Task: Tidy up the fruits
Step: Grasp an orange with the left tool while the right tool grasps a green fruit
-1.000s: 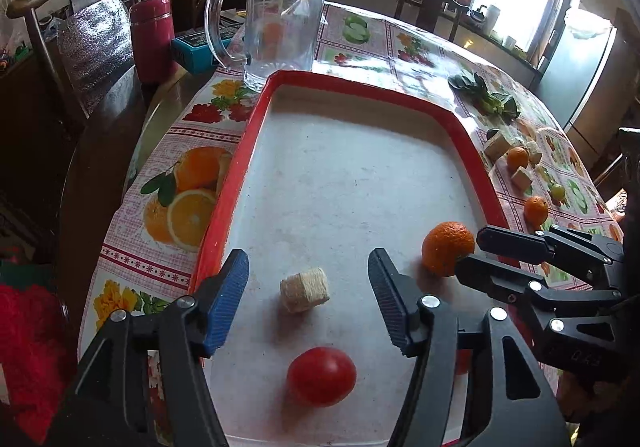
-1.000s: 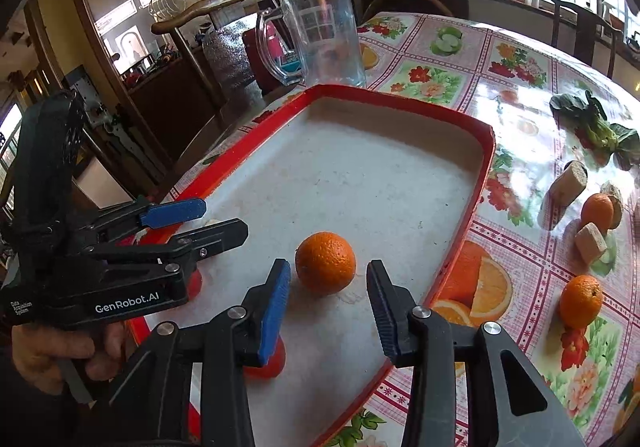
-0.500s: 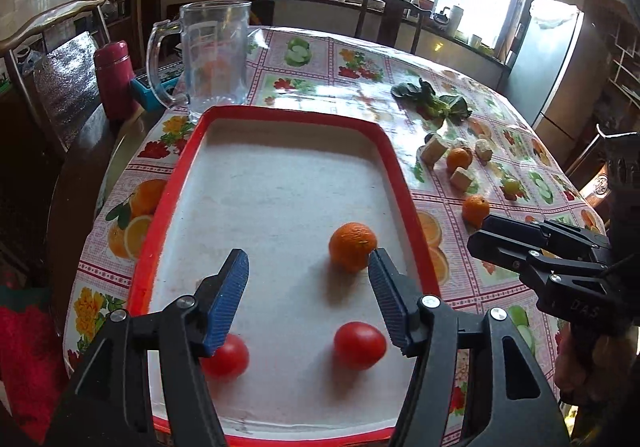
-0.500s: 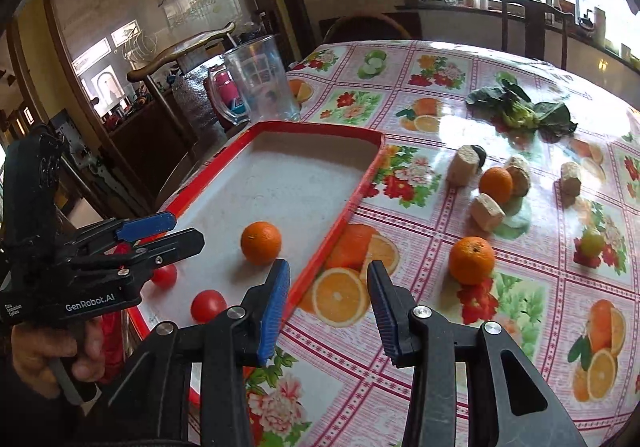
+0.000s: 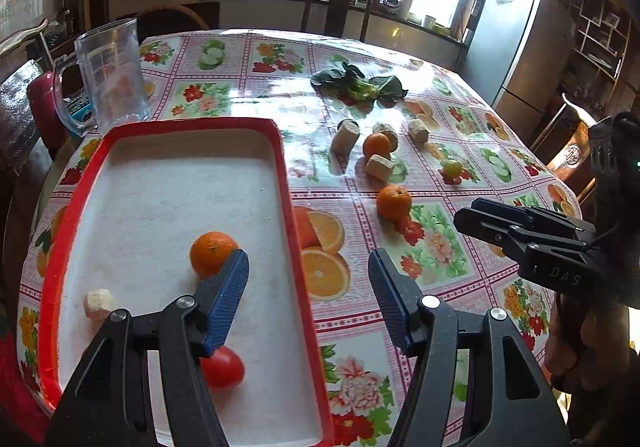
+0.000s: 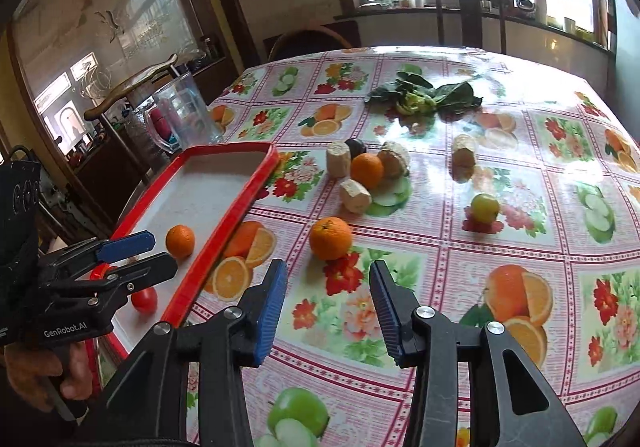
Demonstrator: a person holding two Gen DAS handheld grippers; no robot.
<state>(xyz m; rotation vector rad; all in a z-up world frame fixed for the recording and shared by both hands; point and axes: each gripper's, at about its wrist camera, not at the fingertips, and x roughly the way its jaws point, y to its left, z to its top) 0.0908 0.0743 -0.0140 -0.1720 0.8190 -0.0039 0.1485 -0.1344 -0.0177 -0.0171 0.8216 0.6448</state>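
A red-rimmed tray [image 5: 286,183] holds an orange [image 5: 210,253], a tomato [image 5: 222,367] and a beige block [image 5: 98,301]. My left gripper [image 5: 308,275] stands open and empty over the tray's right rim. On the flowered tablecloth lie a near orange [image 6: 331,238], a farther orange [image 6: 367,170] and a small green fruit [image 6: 484,207]. My right gripper [image 6: 328,287] hovers just short of the near orange. Its jaws are opening, with only tablecloth between them. The left gripper [image 6: 158,253] shows at the tray's near end.
Several beige chunks [image 6: 354,195] and a dark fruit [image 6: 355,147] crowd the farther orange. Leafy greens [image 5: 360,85] lie beyond. A glass pitcher [image 5: 112,75] and a red flask [image 5: 42,103] stand behind the tray. Chairs ring the table.
Both grippers have swung right, away from the tray's middle. The right one has left the orange in the tray and now hangs over the tablecloth, its jaws slightly wider.
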